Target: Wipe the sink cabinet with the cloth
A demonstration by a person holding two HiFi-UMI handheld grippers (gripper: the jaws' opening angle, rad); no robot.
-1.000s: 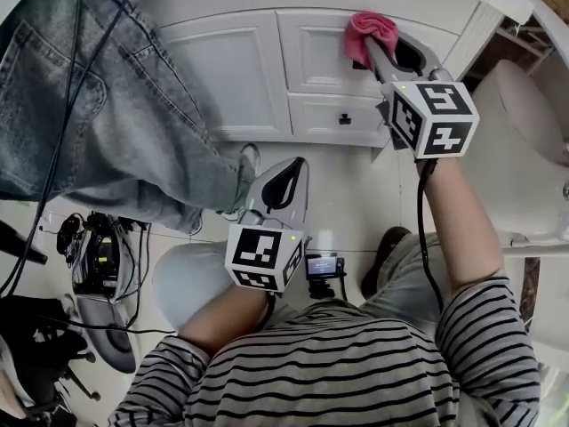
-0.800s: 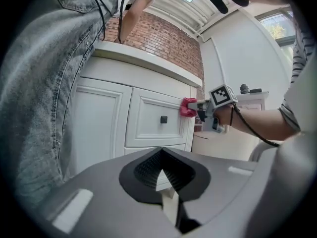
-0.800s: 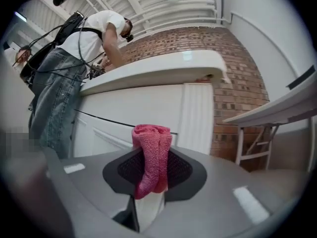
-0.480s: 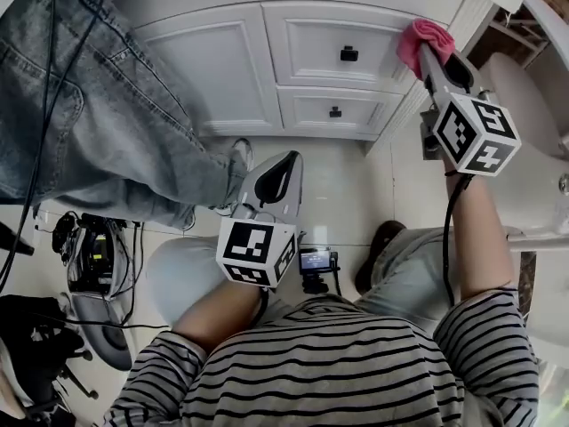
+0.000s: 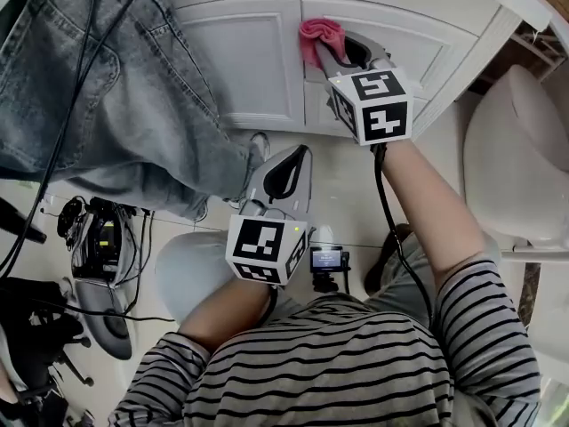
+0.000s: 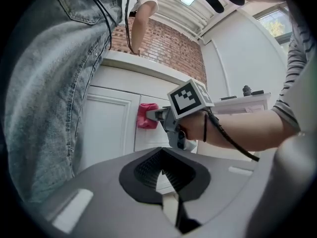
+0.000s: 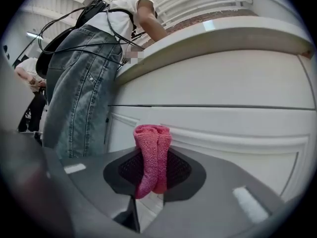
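Observation:
The pink cloth (image 5: 320,38) is clamped in my right gripper (image 5: 333,50), which is shut on it. The cloth presses against the white sink cabinet (image 5: 240,69) near the seam between the left door and the drawers. In the right gripper view the cloth (image 7: 151,157) stands folded upright between the jaws, close to the cabinet front (image 7: 223,93). My left gripper (image 5: 284,174) hangs low above the floor tiles, shut and holding nothing. Its own view shows the cloth (image 6: 147,116) and the right gripper (image 6: 157,117) on the cabinet (image 6: 106,128).
A person in jeans (image 5: 98,87) stands close against the cabinet's left side. A white toilet (image 5: 524,158) is at the right. Equipment with cables (image 5: 102,256) lies on the floor at the left. The countertop (image 7: 213,38) overhangs the cabinet.
My right gripper has swept the cloth from the cabinet's right corner leftward across the drawer front to the door seam. The left gripper has barely moved.

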